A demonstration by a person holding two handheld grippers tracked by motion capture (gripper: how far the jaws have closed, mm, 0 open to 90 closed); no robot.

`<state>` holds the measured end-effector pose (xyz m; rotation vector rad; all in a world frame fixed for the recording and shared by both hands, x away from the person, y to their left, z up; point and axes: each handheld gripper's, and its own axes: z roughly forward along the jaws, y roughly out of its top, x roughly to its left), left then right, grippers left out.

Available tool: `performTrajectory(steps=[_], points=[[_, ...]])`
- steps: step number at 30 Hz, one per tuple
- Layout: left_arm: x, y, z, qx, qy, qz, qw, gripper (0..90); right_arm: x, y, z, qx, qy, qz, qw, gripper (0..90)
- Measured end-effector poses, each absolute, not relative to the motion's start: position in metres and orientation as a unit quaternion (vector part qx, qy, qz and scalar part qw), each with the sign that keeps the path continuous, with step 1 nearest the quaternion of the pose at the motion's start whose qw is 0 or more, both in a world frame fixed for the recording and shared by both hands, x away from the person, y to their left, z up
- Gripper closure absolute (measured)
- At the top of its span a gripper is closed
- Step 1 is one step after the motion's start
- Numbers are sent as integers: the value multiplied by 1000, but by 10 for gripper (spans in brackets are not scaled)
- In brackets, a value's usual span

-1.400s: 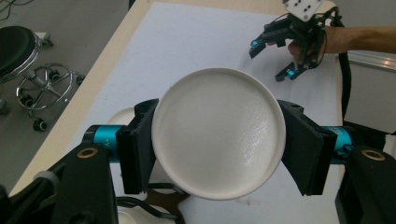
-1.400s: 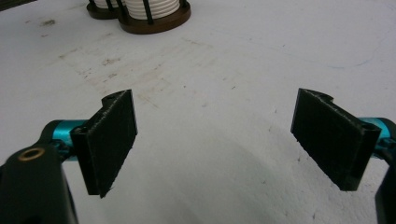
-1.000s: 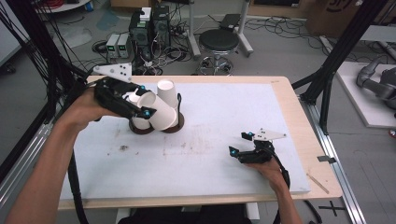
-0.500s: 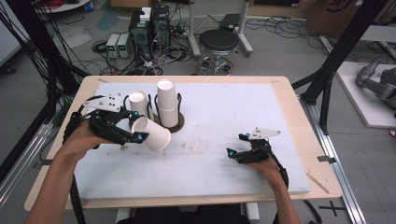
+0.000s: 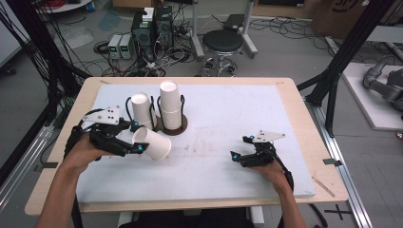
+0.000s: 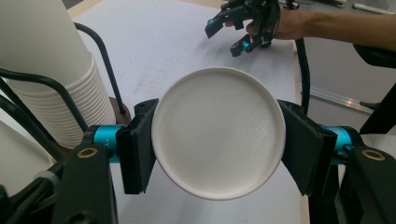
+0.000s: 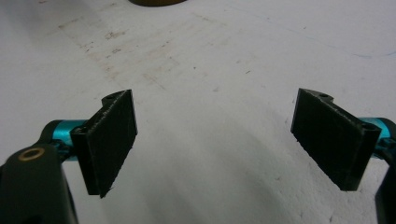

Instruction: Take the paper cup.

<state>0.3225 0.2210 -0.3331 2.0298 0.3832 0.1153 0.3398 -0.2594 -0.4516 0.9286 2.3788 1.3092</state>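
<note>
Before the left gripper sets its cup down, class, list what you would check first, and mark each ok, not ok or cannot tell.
1. Left gripper pads pressed on the paper cup: ok.
2. Cup upright: not ok, it lies sideways.
3. Right gripper open, nothing between its jaws: ok.
4. Bare table between the grippers: ok.
5. Cup stacks seated in their holder: ok.
6. Cup undamaged: cannot tell.

In the left gripper view, the paper cup (image 6: 218, 133) is showing just its flat bottom at the frame's middle, and this is hiding its mouth and sides. The stack of cups (image 6: 44, 70) at upper left is running off the top and left edges. In the right gripper view, a brown base (image 7: 156, 2) is being cut by the top edge. In the high view, the person's forearms are leaving at the bottom edge.
</note>
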Motion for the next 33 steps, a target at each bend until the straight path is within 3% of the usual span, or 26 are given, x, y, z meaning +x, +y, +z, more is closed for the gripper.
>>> performTrajectory(steps=[33], points=[[331,230,-355,826,173,37,535,343,341,-260,-452,320,823,453,121,164]])
